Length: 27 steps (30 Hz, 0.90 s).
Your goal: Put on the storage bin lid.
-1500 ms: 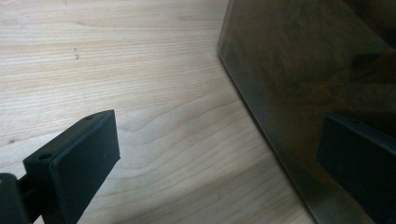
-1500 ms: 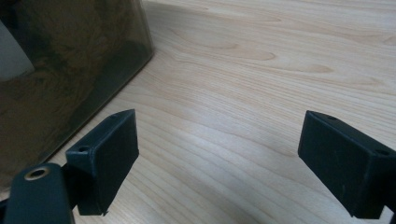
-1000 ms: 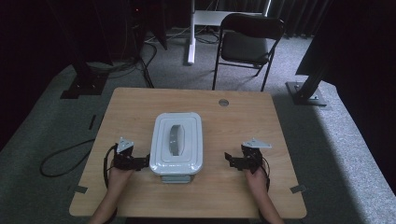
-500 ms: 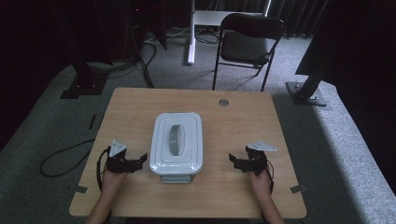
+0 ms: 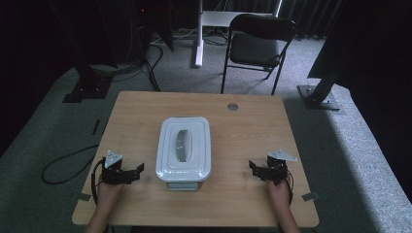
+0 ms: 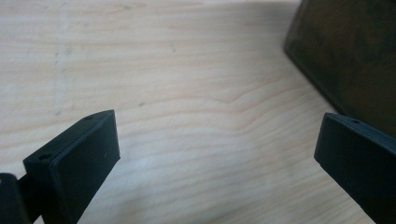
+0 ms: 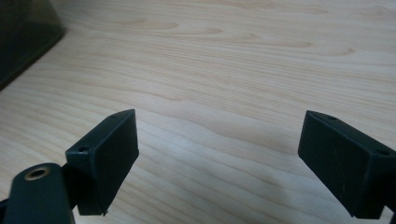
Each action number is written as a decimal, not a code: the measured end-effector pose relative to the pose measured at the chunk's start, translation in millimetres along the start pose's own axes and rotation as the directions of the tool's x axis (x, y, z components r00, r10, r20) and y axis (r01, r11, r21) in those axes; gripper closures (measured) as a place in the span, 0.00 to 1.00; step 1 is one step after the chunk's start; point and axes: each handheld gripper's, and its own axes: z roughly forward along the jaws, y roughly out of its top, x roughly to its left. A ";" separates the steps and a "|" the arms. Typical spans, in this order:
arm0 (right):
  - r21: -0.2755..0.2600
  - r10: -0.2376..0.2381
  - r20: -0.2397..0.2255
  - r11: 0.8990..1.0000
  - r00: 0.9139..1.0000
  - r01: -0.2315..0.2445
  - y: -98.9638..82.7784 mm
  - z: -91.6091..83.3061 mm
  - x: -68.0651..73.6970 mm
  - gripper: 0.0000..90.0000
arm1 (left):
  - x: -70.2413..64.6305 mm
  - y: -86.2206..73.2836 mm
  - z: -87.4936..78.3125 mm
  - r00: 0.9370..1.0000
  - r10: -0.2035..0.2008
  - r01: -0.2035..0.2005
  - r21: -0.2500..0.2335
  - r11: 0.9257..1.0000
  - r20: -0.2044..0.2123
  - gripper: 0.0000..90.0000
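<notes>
White lidded box sits unlabelled — open tongs flank it.

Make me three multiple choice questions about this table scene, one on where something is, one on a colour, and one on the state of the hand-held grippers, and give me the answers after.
1. Where does the lidded container sit on the table?
A. Near the middle, between the two hand-held grippers
B. At the far right corner
C. Off the table, on the chair

2. What colour is the container's lid?
A. Red
B. White
C. Yellow

3. How do the left hand-held gripper and right hand-held gripper stand?
A. Both shut on the container
B. One is lifting the lid
C. Both open, apart from the container

Answers:
1. A, the high view shows it centred with a gripper on either side.
2. B, the lid looks white with a grey handle along its middle.
3. C, each gripper view shows jaws spread wide over bare wood, with nothing between them.
</notes>
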 end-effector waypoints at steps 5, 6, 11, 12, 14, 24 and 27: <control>0.002 0.020 0.032 1.000 0.999 -0.020 -2.2 -2.4 -5.9 0.13 | 5.9 -4.5 -5.4 1.000 -0.016 0.016 0.002 1.000 -0.012 0.01; 0.007 0.017 0.053 1.000 0.998 -0.018 -3.7 -3.9 -7.2 0.13 | 9.4 -6.2 -8.2 0.999 -0.024 0.024 -0.001 1.000 -0.023 0.01; 0.004 0.050 0.096 0.999 0.994 -0.051 -11.4 -14.4 -20.0 0.13 | 15.1 -11.5 -13.4 0.997 -0.050 0.051 0.006 0.999 -0.057 0.01; 0.004 0.055 0.101 0.998 0.993 -0.056 -12.7 -16.2 -22.6 0.13 | 16.3 -12.7 -14.5 0.997 -0.052 0.052 0.005 0.999 -0.061 0.01; 0.003 0.064 0.111 0.998 0.992 -0.065 -15.7 -19.7 -26.6 0.13 | 18.2 -14.8 -16.5 0.996 -0.063 0.064 0.004 0.998 -0.063 0.01; 0.019 0.065 0.168 0.997 0.984 -0.069 -26.7 -32.8 -36.2 0.13 | 23.8 -23.4 -27.6 0.992 -0.090 0.090 0.006 0.996 -0.090 0.01; 0.026 0.068 0.179 0.997 0.982 -0.073 -28.7 -34.4 -37.2 0.13 | 25.1 -25.3 -30.9 0.989 -0.105 0.107 0.005 0.994 -0.103 0.01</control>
